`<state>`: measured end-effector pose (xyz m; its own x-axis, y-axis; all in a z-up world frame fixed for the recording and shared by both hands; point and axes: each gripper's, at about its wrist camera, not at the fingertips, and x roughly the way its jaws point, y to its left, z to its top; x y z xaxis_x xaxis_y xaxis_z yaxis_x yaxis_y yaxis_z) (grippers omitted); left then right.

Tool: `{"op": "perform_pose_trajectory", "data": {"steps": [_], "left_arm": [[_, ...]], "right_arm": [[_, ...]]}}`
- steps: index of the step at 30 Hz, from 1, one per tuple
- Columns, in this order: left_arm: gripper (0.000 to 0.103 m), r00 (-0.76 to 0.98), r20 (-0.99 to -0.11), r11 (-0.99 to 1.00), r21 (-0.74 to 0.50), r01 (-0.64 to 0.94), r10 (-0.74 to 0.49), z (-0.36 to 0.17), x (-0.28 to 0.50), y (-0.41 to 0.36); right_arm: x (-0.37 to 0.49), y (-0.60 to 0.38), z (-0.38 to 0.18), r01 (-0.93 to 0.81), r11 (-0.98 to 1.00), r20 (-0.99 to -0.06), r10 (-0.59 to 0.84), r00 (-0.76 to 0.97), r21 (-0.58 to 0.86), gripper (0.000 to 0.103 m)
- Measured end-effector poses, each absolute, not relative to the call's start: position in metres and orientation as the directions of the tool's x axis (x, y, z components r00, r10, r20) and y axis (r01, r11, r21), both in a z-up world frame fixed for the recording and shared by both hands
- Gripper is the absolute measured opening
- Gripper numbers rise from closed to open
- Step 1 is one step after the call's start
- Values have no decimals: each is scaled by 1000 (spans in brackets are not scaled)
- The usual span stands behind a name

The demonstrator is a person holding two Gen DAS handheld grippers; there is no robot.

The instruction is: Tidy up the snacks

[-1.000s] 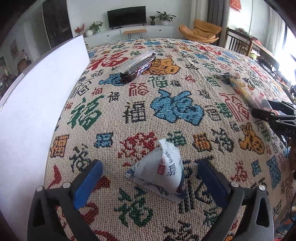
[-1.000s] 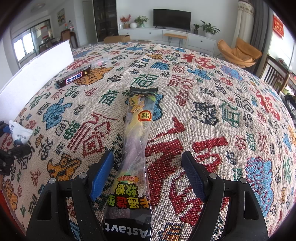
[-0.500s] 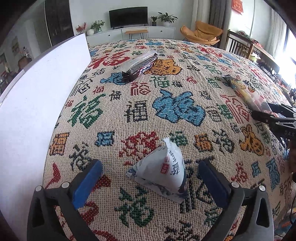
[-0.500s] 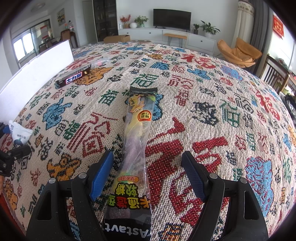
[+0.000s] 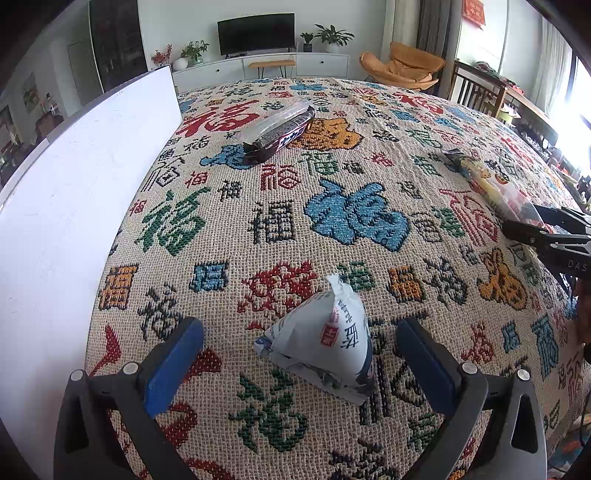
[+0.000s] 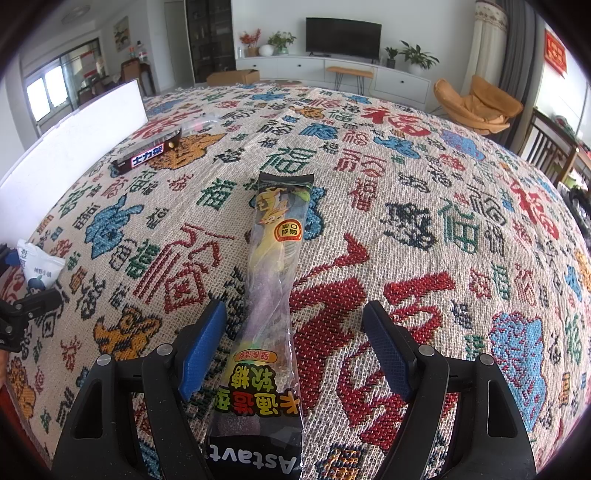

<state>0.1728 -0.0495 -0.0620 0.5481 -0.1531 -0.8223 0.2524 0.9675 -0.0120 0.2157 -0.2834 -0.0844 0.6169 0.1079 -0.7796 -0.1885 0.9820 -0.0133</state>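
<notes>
— Change since a second ago?
— Hardly any. Both claws parked as before, neither packet shifted, nothing picked up.
— Left claw (image 5: 297,332)?
— Spread wide, pads either side of the white triangular packet (image 5: 325,339) at 6 o'clock of its view, clear of it on both sides.
— Right claw (image 6: 295,310)?
— Also wide apart, astride the long gummy-candy packet (image 6: 275,258) lying lengthwise from 6 towards 12 o'clock; left pad close to the wrapper, right pad well clear. No grip yet.
— Meaning for the task?
— Probably a pause just ahead of two grasps; sorting seemingly not begun, with three snacks scattered loose. Chocolate bar (image 5: 280,133) untouched at 12 o'clock of the left view, near the white board (image 5: 74,203) standing along 9 o'clock.
— Surface (image 5: 280,229)?
— Covered in coarse woven cloth with coloured characters; likely grippy, with the thin wrappers lying flat against it.
— Room?
— Living room: television (image 5: 256,33) above a low white cabinet (image 5: 321,64), potted plants (image 5: 332,35), orange chair (image 5: 406,66) at 1 o'clock.
</notes>
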Motion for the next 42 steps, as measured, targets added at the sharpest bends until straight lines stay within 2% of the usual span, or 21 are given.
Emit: {"op": "perform_pose_trajectory", "data": {"steps": [35, 42], "left_arm": [[103, 547, -823, 967, -14, 254, -156, -62, 173, -49], [102, 547, -814, 967, -70, 246, -198, -58, 172, -43]], "right_arm": [[215, -283, -84, -188, 982, -779, 108, 617, -13, 79], [215, -284, -84, -188, 982, -779, 108, 618, -13, 79]]}}
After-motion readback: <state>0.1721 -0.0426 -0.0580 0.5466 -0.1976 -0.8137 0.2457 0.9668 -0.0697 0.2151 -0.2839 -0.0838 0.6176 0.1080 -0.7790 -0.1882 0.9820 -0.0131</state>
